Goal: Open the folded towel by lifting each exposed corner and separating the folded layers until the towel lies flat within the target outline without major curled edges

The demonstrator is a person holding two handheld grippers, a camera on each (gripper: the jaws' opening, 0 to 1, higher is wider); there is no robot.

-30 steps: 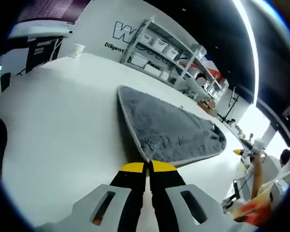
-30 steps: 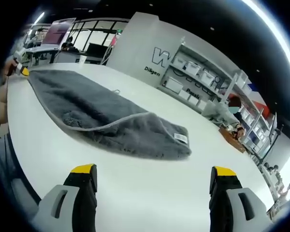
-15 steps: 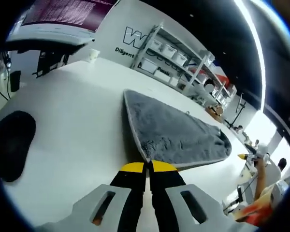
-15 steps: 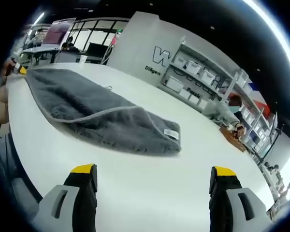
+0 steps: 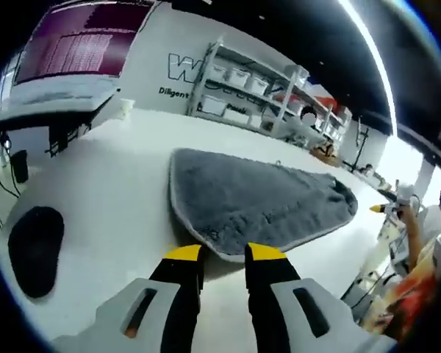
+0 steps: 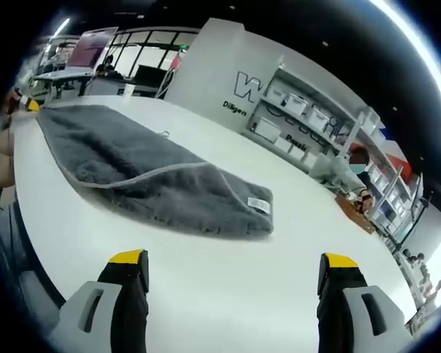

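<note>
While the grey towel [image 5: 257,202] lies spread across the white surface [image 5: 110,191], the left hand-held gripper [image 5: 224,254] sits low at its near edge, its two yellow-tipped jaws parted by a narrow gap. The towel's pale-hemmed corner rests right between and just above those tips; whether the jaws actually touch the cloth cannot be told. To the left of this gripper a dark oval mat [image 5: 35,248] lies flat on the surface, well apart from the towel.

From the right gripper view, the towel [image 6: 140,176] shows one layer folded over another, with a light hem running along the upper layer's edge and a small white label [image 6: 259,204] near its closest corner. The right hand-held gripper [image 6: 231,265] hovers over bare surface [image 6: 228,250] with its jaws spread wide, holding nothing, well short of the towel.

Shelves with white bins [image 6: 301,121] stand along the wall behind.
</note>
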